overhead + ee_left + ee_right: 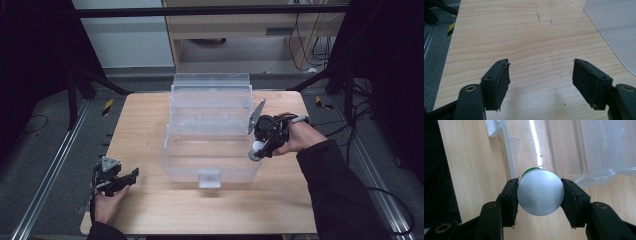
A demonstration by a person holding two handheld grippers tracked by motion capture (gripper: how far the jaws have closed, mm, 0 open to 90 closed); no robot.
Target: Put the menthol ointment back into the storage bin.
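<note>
Gripping a white round-capped bottle (540,195), the right gripper (261,149) is hovering at the clear box's (210,170) right edge; the left gripper (122,178), jaws wide and empty, is resting well left of that box.

- The high view is dim at its borders: the floor and the dark frames around it sink into near black, while the pale wooden table top (150,125) is evenly lit from above.
- The clear plastic lidded storage box (210,165) catches soft white sheen on its walls, and the whole view is soft and grainy.
- In the left gripper view, daylight-like light falls on the wood grain, which is sharp; faint grey shadows lie under the black jaws.
- In the right gripper view, a bright glare streak runs down the box wall, and the round silver-grey cap of the green-rimmed container (540,195) looks smooth and slightly washed out.
</note>
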